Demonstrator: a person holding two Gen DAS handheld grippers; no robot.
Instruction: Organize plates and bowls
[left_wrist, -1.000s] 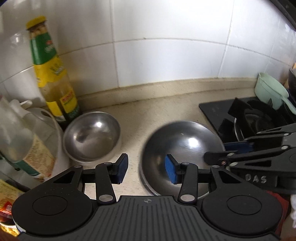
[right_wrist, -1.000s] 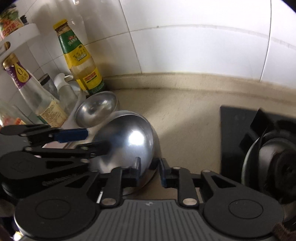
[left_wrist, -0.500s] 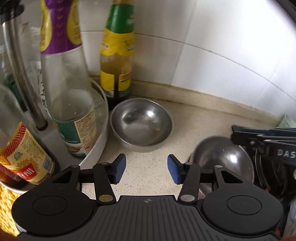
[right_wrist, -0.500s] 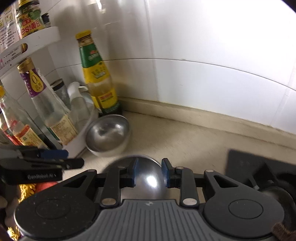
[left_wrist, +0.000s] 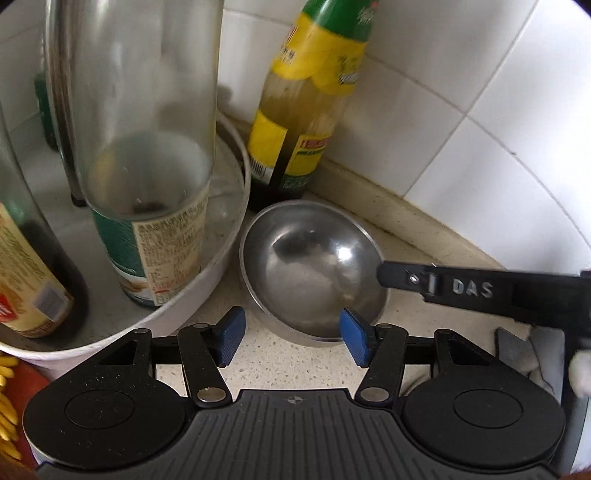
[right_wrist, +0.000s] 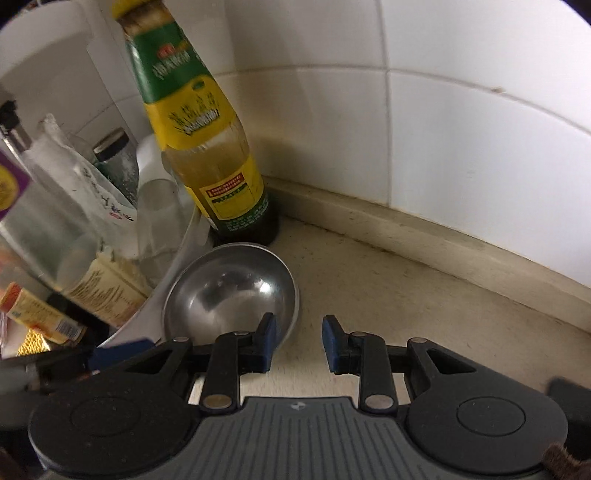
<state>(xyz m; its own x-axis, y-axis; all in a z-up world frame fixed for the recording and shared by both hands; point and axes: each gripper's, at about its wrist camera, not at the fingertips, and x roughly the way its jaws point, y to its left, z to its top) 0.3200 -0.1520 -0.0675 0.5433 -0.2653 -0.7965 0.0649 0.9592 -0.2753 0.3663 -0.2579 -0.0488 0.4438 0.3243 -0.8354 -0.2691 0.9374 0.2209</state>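
My left gripper (left_wrist: 291, 338) hangs over the speckled counter (left_wrist: 295, 365) with its blue pads spreading apart; the near rim of a small steel bowl (left_wrist: 310, 269) lies between them, and neither pad presses on it. My right gripper (right_wrist: 298, 343) holds its pads a narrow gap apart over bare counter, gripping nothing; its left pad overlaps the bowl's right rim in the view, and I cannot tell whether it touches. The empty bowl sits upright in the counter's back corner, just beside a white round tray (left_wrist: 221, 266) of condiment bottles on its left. Directly behind the bowl, against the tiled wall (right_wrist: 461, 147), stands a tall bottle with a green and yellow label (right_wrist: 207, 147). The right gripper's black finger reaches over the bowl's right edge in the left wrist view.
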